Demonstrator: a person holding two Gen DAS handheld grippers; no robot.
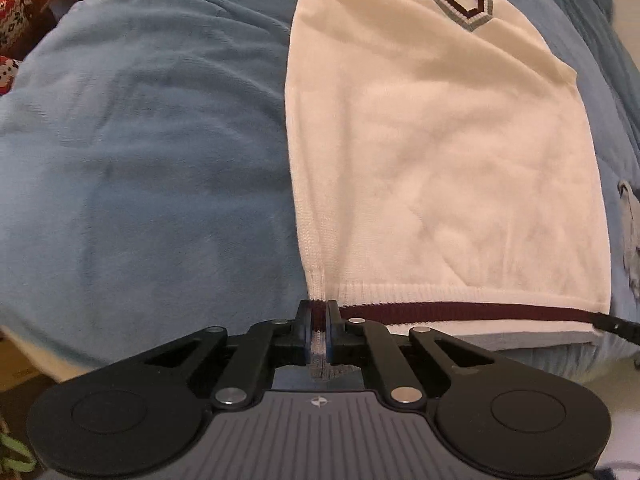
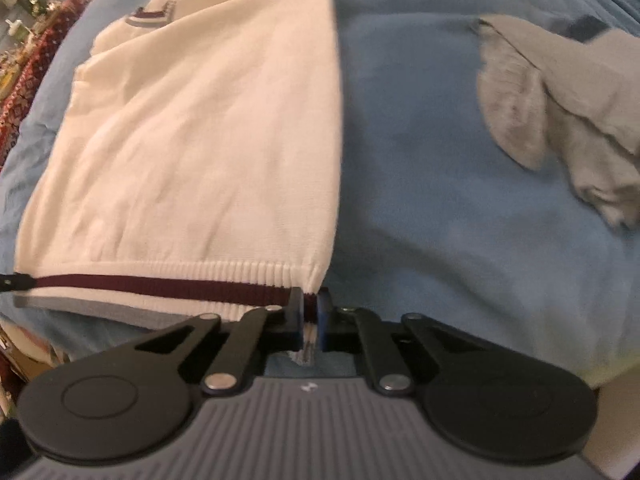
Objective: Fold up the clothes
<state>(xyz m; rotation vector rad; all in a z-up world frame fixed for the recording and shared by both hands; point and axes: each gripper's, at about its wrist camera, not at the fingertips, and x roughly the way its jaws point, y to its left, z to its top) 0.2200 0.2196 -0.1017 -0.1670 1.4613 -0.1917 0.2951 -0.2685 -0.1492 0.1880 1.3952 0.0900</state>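
A cream knit sweater [image 1: 432,140] with a maroon and grey V-neck lies folded into a long strip on a blue blanket [image 1: 152,152]. Its ribbed hem carries a maroon stripe [image 1: 460,312]. My left gripper [image 1: 319,316] is shut on the hem's left corner, with the knit pinched between the pads. In the right wrist view the same sweater [image 2: 200,140] fills the left half. There my right gripper [image 2: 309,312] is shut on the hem's right corner. The other gripper's black tip [image 2: 12,281] shows at the far left edge of the hem.
A crumpled grey garment [image 2: 560,112] lies on the blanket [image 2: 440,200] to the right of the sweater. Red patterned fabric [image 1: 24,4] lies beyond the blanket's upper left corner. The blanket's near edge runs just below both grippers.
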